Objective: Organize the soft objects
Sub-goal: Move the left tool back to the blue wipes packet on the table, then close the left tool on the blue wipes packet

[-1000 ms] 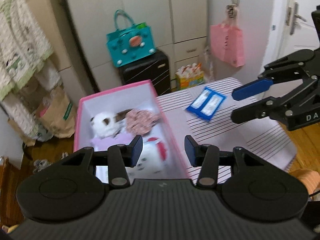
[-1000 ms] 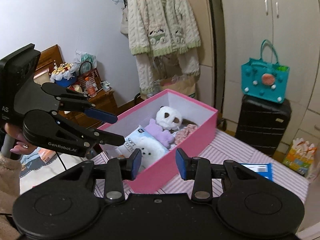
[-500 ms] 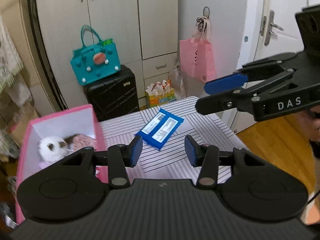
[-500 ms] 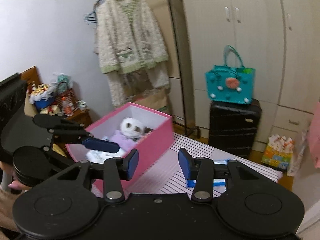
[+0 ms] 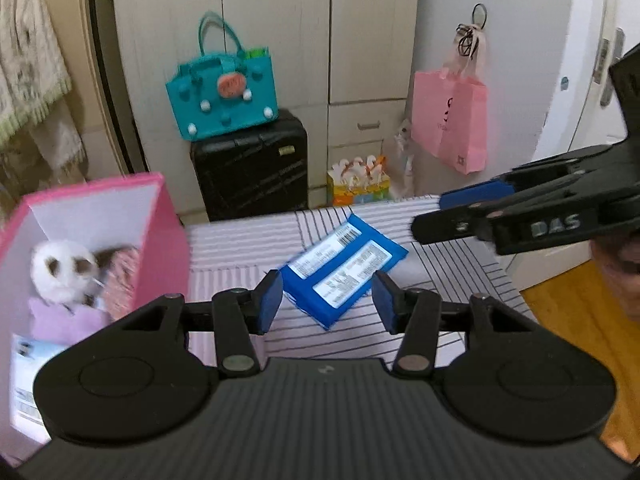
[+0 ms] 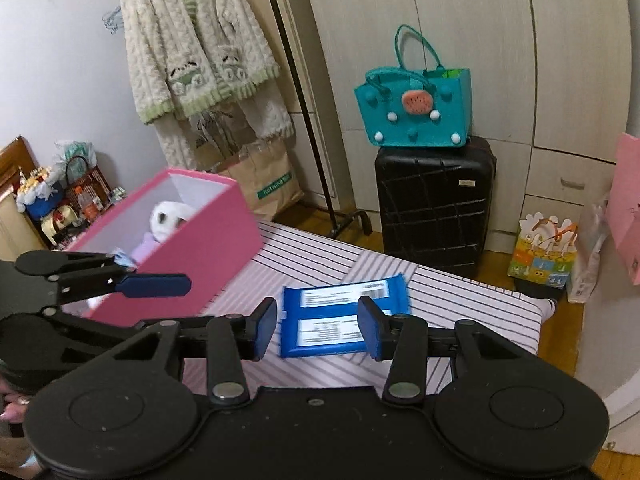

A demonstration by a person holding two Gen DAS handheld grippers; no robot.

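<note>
The blue packet lies flat on the striped table, apart from the pink box. Both the left gripper and the right gripper are spread and empty. Only the left view shows inside the box: a white plush, probably a panda. Bare cloth surrounds the packet.

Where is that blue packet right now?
In both wrist views the blue packet lies flat on the striped table, right of the pink box, untouched, ahead of both open claws.
</note>
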